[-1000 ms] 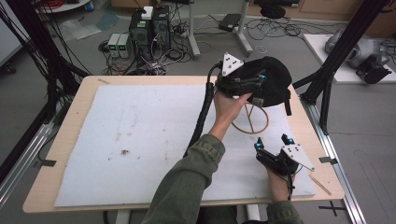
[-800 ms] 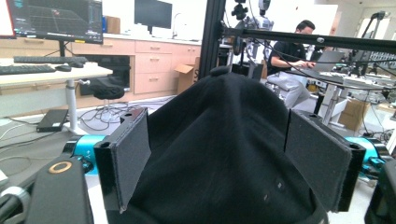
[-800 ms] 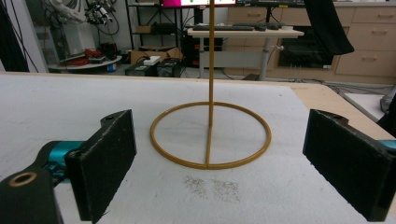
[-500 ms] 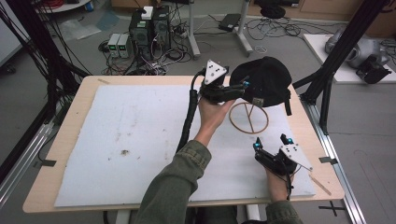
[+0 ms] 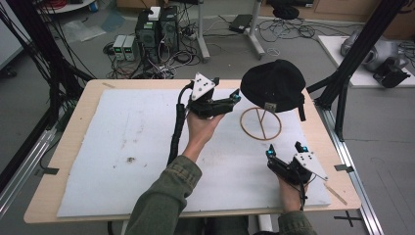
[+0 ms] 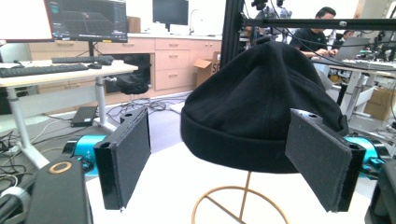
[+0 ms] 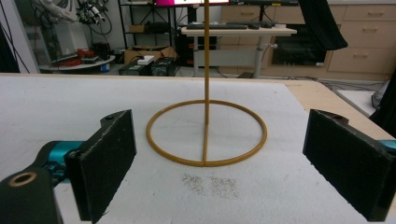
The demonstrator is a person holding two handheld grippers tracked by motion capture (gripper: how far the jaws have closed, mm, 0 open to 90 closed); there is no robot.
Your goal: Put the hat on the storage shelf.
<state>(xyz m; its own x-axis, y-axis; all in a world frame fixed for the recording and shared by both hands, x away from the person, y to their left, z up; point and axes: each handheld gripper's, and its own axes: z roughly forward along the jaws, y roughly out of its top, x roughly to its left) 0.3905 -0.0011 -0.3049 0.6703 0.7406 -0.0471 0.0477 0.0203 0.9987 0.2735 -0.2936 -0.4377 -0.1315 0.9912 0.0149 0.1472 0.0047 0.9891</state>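
While the white foam mat (image 5: 122, 147) covers most of the wooden table (image 5: 73, 117), its left half lies bare except for a small dark speck (image 5: 131, 159) and faint smudges. Toward the middle, a forearm in an olive sleeve (image 5: 164, 200) reaches forward, and its hand (image 5: 200, 129) lifts the left gripper (image 5: 235, 96) above the mat, pointing right toward the hat. Its jaws stand wide apart with nothing between them; in the left gripper view the two black pads (image 6: 128, 154) frame the black beanie (image 6: 261, 112) from a short way off, not touching it. The beanie (image 5: 274, 85) sits on top of a thin wooden stand (image 5: 261, 123), whose upright rod rises from a ring-shaped base lying flat on the mat near the table's far right corner. A dark strap hangs down the beanie's right side. Nearer the person, at the right, the right gripper (image 5: 285, 151) rests low over the mat, held in the other hand (image 5: 291, 193). Its jaws are also spread wide and empty, and the right gripper view looks along the mat at the ring base (image 7: 205, 133) and rod, with a patch of dark crumbs (image 7: 208, 183) just in front of the ring.
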